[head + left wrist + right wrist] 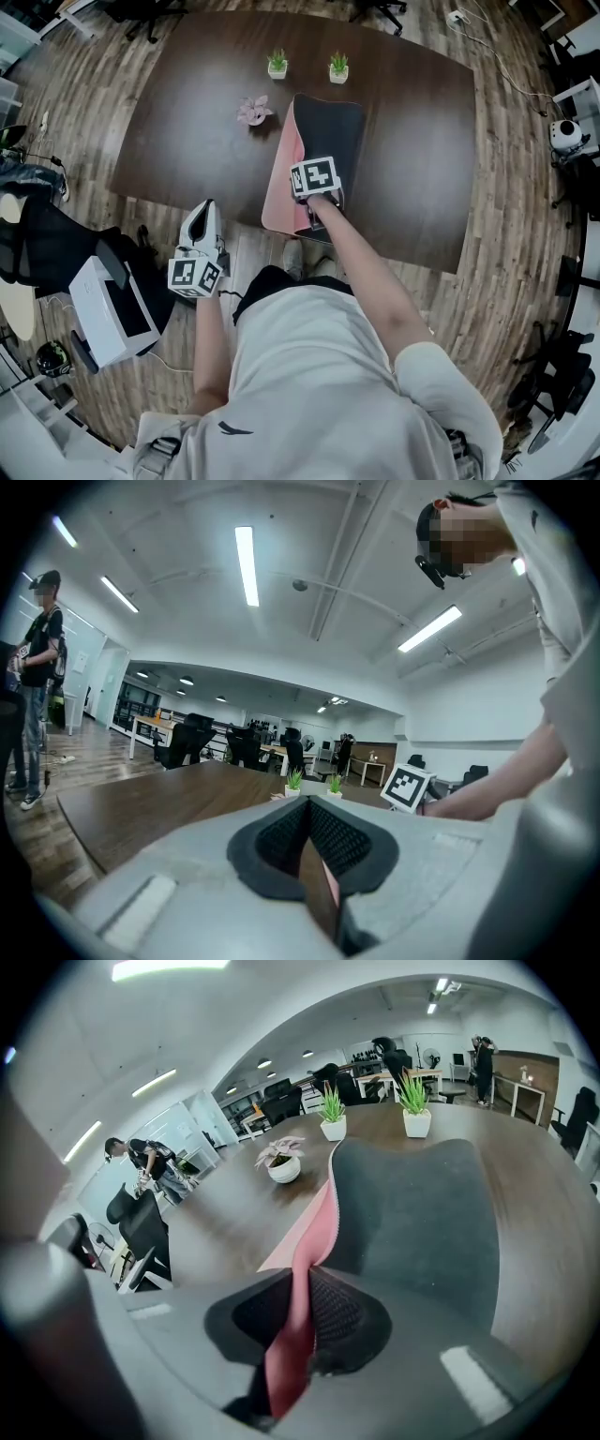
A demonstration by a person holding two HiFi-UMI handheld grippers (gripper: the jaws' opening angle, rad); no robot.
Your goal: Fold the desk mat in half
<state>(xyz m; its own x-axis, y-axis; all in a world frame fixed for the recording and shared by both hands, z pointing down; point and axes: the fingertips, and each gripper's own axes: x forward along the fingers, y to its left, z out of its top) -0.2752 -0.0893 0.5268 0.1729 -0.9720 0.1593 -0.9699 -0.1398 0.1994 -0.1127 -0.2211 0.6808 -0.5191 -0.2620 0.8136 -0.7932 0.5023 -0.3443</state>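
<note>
The desk mat [328, 141] lies on the brown table [187, 122], dark face up, with a pink strip [284, 173] showing along its left side. My right gripper [314, 180] is over the mat's near end, shut on its pink edge. In the right gripper view the pink sheet [298, 1269] runs between the right gripper's [305, 1293] pads, and the dark face [422, 1204] spreads to the right. My left gripper [206, 214] hovers at the table's front edge, left of the mat and apart from it. The left gripper [305, 822] looks shut with nothing held.
Two small green potted plants [277, 64] [338, 67] and a pink flower pot [253, 111] stand at the table's far side, close to the mat's far end. A black chair [37, 244] and a white box [108, 309] sit on the floor at the left. A person [37, 667] stands far left.
</note>
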